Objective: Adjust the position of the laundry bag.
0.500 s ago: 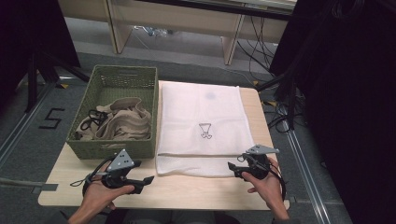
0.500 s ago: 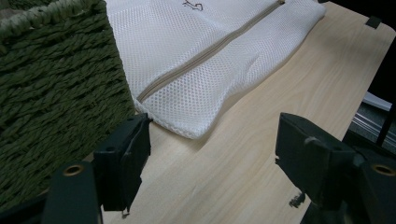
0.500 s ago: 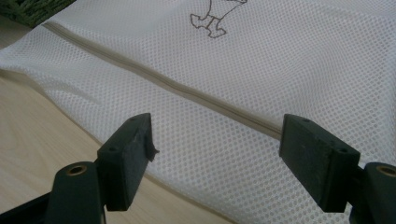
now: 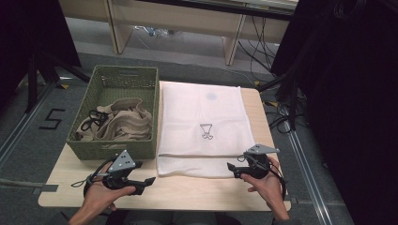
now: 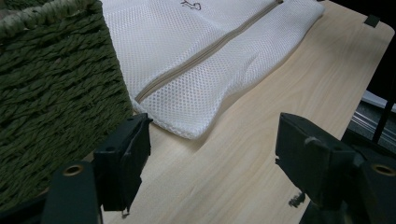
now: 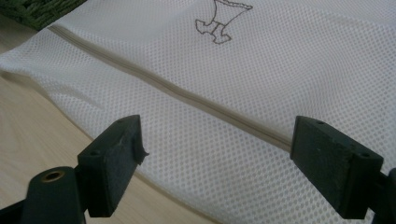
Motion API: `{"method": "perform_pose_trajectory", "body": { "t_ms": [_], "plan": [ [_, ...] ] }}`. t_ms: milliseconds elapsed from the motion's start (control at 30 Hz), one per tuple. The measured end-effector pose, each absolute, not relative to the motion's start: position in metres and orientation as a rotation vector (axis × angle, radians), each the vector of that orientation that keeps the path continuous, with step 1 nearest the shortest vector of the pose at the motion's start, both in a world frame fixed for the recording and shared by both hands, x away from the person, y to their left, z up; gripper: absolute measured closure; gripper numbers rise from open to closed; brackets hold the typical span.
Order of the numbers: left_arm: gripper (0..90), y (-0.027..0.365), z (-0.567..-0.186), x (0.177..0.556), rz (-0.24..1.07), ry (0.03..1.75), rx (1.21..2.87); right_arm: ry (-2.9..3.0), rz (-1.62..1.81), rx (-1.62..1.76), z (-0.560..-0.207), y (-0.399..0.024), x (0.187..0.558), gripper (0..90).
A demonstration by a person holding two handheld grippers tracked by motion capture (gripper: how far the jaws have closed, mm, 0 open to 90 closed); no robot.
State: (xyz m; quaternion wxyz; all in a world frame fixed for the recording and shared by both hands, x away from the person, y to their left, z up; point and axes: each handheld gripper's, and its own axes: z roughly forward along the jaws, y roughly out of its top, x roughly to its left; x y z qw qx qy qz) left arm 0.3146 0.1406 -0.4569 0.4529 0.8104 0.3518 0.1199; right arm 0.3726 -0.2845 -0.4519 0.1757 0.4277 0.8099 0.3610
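Work looks barely begun. Mesh bag [image 4: 202, 124] lies flat on the table [image 4: 187, 192], zip [image 4: 197, 154] shut along its near edge, just right of the basket [image 4: 115, 77] and touching or nearly touching its side. Clothes [image 4: 119, 124] sit in the basket w/ a black strap on the left; nothing's in the bag as far as can be told.

L gripper [image 4: 143, 183] rests low on bare wood in front of the basket's near right corner, jaws spread, nothing between them; in the left gripper view the bag's near left corner [image 5: 187, 133] is just ahead, not touched. R gripper [image 4: 231, 167] hovers at the bag's near right edge, jaws spread wide, over mesh w/ the zip [image 6: 187, 95] running across ahead of them; pads don't press on anything.

Judgement: left to do is prob. open the zip, move clothes from basket to bag, close it. None of that is done yet.

Surface: light wood tabletop, mostly covered by bag and basket. Room: grey floor, a "5" marked on it at left, cables at the back and right, black stands and dark drapes both sides, pale furniture behind.
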Motion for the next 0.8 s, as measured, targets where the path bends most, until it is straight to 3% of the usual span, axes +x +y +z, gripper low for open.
{"method": "perform_pose_trajectory", "body": {
  "t_ms": [167, 400, 600, 800],
  "plan": [
    [26.3, 0.141, -0.457, 0.315, 0.304, 0.871, 2.004, 2.324, 1.032, 1.166, -0.449, -0.275, 0.382, 26.1],
    [26.7, 0.141, -0.457, 0.316, 0.32, 0.862, 2.011, 2.393, 1.01, 1.089, -0.449, -0.26, 0.402, 65.3],
    [26.9, 0.141, -0.457, 0.316, 0.326, 0.861, 2.005, 2.446, 0.951, 1.018, -0.457, -0.237, 0.423, 80.2],
    [26.9, 0.142, -0.456, 0.316, 0.328, 0.858, 2.006, 2.497, 0.892, 0.991, -0.471, -0.216, 0.44, 86.4]
  ]
}}
